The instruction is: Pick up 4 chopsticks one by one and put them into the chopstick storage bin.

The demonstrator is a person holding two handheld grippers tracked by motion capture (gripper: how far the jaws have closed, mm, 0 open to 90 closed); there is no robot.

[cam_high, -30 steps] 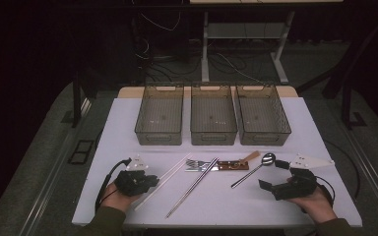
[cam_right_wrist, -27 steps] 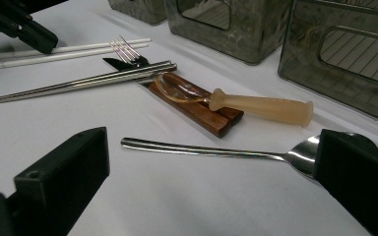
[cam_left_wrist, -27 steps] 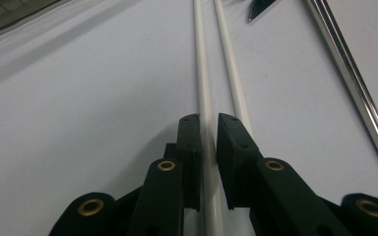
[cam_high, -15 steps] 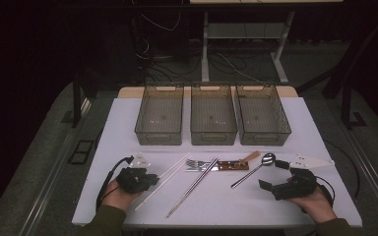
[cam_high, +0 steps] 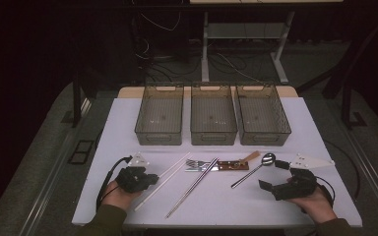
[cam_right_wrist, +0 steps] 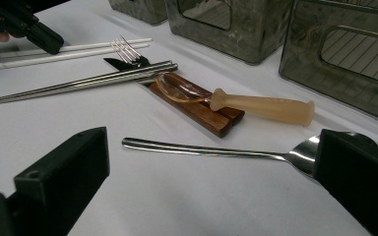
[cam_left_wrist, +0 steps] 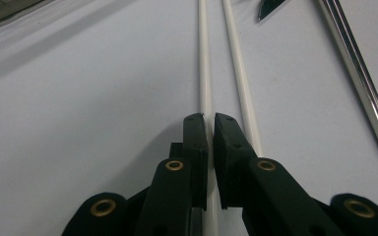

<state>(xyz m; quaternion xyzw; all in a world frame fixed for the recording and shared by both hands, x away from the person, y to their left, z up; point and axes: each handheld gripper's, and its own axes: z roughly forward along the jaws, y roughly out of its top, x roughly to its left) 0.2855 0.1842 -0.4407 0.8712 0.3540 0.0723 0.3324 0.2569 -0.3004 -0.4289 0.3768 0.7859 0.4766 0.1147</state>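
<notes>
At seven o'clock on the table, the left gripper has just been closing and now pinches one white chopstick, probably to lift it. Towards four o'clock, the right gripper waits wide open around the steel spoon, ready to clamp.

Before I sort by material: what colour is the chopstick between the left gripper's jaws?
White; the chopstick shows best in the left gripper view.
</notes>
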